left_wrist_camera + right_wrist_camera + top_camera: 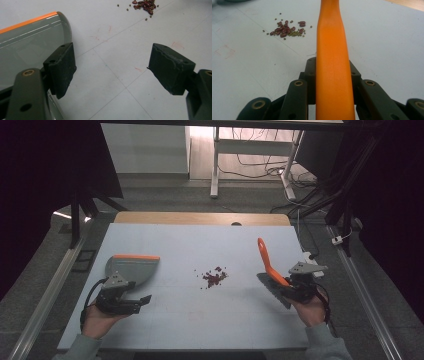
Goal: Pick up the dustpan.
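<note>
Right tongs were clamped on the orange brush handle, bristles down on the counter, likely set to sweep. Left tongs stood apart, empty, beside the grey dustpan, probably about to take it. Farther out, between both, lay the beans; the right gripper view separated red beans from small green ones.

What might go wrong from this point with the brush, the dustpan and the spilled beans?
1. The left tool is open beside the dustpan, not gripping it; a sweep now might push the loose pan away.
2. The beans lie in a small loose pile, some strays apart; a fast stroke may scatter them.
3. The right tool clamps the brush on its smooth orange handle, so it might twist under pressure.
</note>
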